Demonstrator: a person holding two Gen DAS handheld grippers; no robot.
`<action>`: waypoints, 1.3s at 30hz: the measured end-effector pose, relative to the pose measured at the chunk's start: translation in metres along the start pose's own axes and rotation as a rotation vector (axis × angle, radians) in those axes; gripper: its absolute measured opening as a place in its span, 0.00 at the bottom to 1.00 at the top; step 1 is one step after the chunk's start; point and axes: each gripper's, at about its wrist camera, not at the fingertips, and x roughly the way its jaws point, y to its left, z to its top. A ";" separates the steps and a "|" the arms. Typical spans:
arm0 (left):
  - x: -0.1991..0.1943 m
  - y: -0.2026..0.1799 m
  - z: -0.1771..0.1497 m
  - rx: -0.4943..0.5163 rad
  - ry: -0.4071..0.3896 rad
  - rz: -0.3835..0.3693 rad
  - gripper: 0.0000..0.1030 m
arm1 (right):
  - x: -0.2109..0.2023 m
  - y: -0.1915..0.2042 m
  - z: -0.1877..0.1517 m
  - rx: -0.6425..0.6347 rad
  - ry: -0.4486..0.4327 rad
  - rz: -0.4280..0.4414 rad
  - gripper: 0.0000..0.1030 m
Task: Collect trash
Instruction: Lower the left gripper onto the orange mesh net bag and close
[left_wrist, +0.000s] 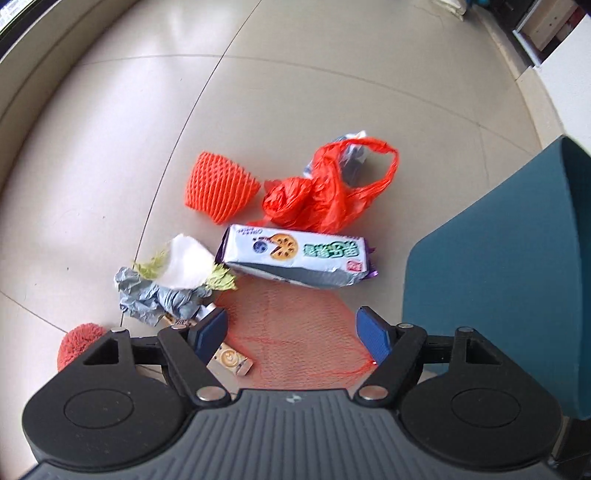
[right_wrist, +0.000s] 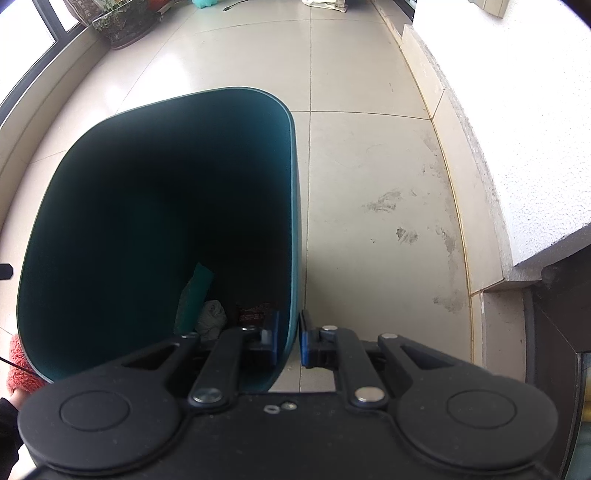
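Hovering over a beige tiled floor (left_wrist: 332, 92), the left claw (left_wrist: 291, 332) points down with its blue pads spread wide and holding nothing; a thin red mesh net (left_wrist: 295, 332) lies flat on the tiles beneath the gap. From left to right, the litter on the floor is: a red fuzzy sleeve cuff (left_wrist: 75, 343) at the picture's edge, a crumpled grey paper wad (left_wrist: 155, 299) with a white and green wrapper scrap (left_wrist: 184, 266) on it, a small tan printed packet (left_wrist: 231, 358) just behind the left pad, an orange foam fruit net (left_wrist: 219, 184), a white and purple biscuit packet (left_wrist: 295, 258), and a knotted red plastic bag (left_wrist: 325, 192). At the right stands a tall dark teal plastic bin (left_wrist: 498, 277).

In the right wrist view, the right claw (right_wrist: 288, 341) is clamped narrowly on that bin's rim (right_wrist: 291, 332), one pad inside, one outside. Inside the bin lie a green strip (right_wrist: 195, 291) and a white crumpled wad (right_wrist: 212, 317).
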 end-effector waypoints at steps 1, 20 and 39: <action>0.015 0.001 -0.004 0.003 0.029 0.023 0.74 | 0.000 0.001 0.000 -0.002 0.000 -0.002 0.09; 0.170 0.012 -0.032 0.034 0.248 0.110 0.60 | 0.009 0.007 0.001 -0.029 0.034 -0.016 0.11; 0.088 0.007 -0.026 -0.012 0.086 0.085 0.04 | 0.010 0.008 -0.003 -0.038 0.021 -0.030 0.09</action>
